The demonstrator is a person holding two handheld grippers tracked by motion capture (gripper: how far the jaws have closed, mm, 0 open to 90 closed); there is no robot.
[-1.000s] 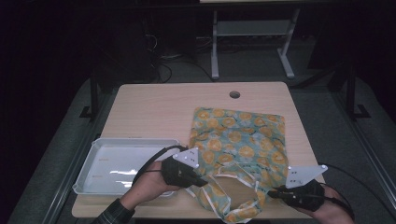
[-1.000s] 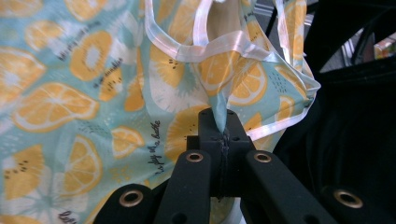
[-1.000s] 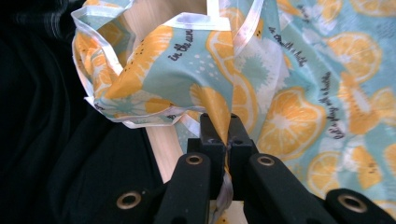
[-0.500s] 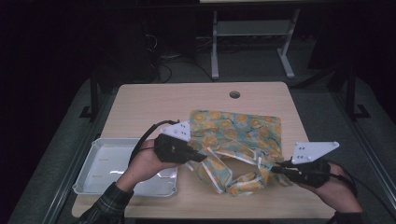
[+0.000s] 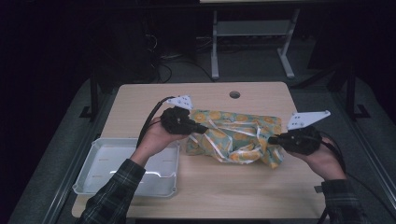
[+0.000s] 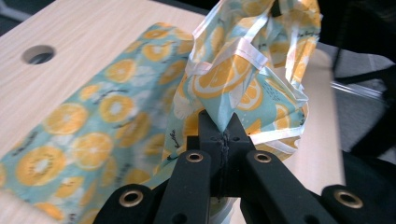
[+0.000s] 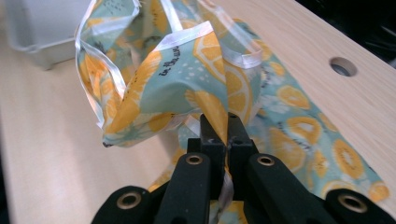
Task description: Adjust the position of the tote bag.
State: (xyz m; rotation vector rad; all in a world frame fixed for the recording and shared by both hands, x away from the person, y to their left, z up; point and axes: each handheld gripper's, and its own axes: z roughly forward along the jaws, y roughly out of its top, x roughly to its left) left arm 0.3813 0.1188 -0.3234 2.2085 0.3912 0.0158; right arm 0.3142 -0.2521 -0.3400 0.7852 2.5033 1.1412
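Both the left gripper (image 5: 201,129) and the right gripper (image 5: 272,139) had their jaws closed on edges of the orange-print cloth (image 5: 236,137), lifted partly off the table (image 5: 224,182). The right pinch looked thin, perhaps only a hem, so pulling apart could slip it free.

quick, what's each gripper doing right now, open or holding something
Left gripper: shut on the orange-print cloth, pinching a fold of it.
Right gripper: shut on the same cloth, pinching another edge.
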